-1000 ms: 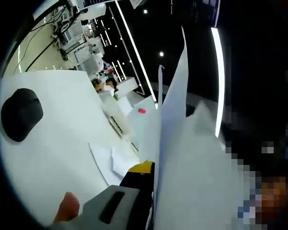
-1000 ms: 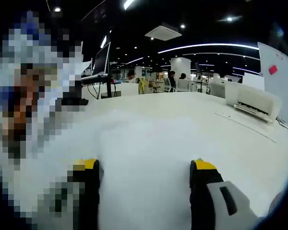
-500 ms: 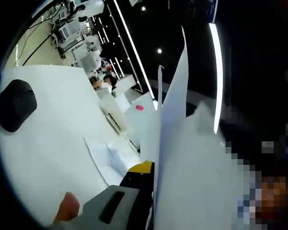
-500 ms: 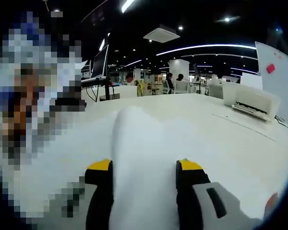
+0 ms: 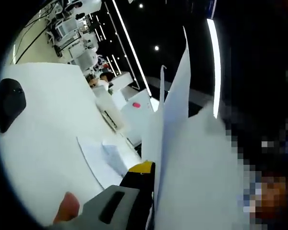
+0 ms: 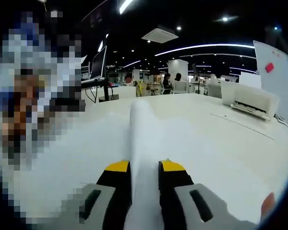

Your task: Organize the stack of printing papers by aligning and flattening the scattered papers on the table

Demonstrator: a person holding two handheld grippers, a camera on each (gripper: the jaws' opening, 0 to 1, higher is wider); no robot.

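Two views share one broad white table (image 6: 221, 143), which fills the lower half of the right gripper view and runs from 9 to 7 o'clock in the left gripper view. Next in size is the stack of papers (image 5: 192, 158), standing on edge from 12 down to 5 o'clock in the left gripper view; the left gripper (image 5: 151, 182) is clamped on its lower edge, one yellow-tipped jaw visible against the sheets. In the right gripper view the right gripper (image 6: 144, 182) pinches a raised fold of papers (image 6: 144, 134) running toward 12 o'clock, its jaws nearly together on it. A loose sheet (image 5: 98, 160) lies flat on the table near 7 o'clock. A white printer (image 6: 249, 100) sits at 2 o'clock. A black mouse (image 5: 9, 103) rests at 9 o'clock.
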